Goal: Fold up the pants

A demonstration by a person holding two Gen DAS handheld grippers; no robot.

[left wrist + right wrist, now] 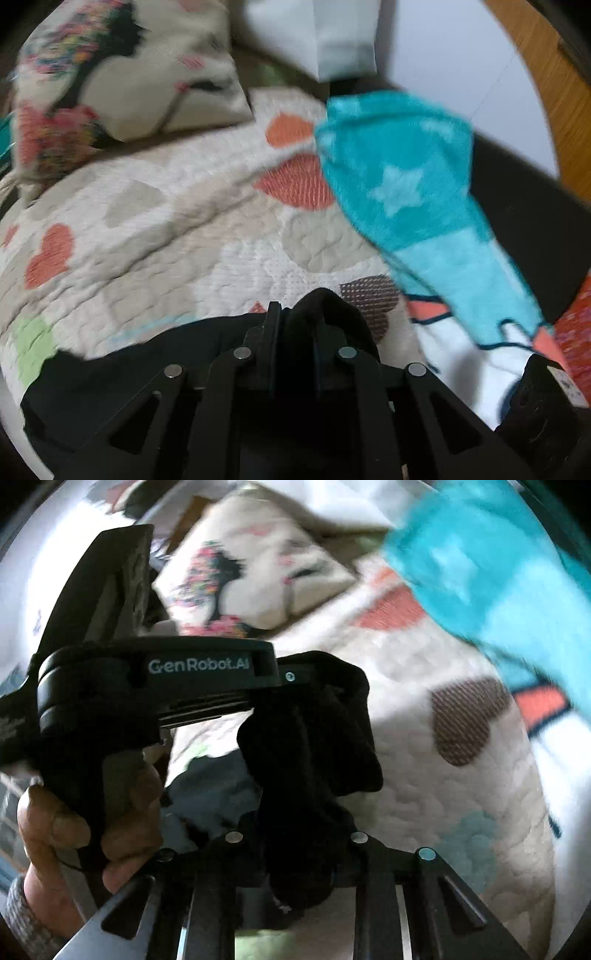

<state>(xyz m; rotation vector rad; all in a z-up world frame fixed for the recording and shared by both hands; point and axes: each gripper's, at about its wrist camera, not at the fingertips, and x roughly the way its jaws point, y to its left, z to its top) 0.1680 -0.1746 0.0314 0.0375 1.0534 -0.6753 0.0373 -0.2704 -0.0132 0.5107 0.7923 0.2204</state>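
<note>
The black pants (110,365) lie on a quilted bedspread (155,229) with heart patches. My left gripper (295,314) is shut on a bunched fold of the black pants, held just above the quilt. In the right wrist view my right gripper (295,797) is shut on the same black pants (314,731), the cloth bunched up between its fingers. The left gripper's body (155,679) sits close on the left there, held by a hand (74,834). Both grippers are close together.
A floral pillow (122,74) lies at the back left of the bed. A turquoise star-patterned blanket (406,177) lies on the right, also seen in the right wrist view (498,572). A wooden board (546,74) and a white wall stand beyond.
</note>
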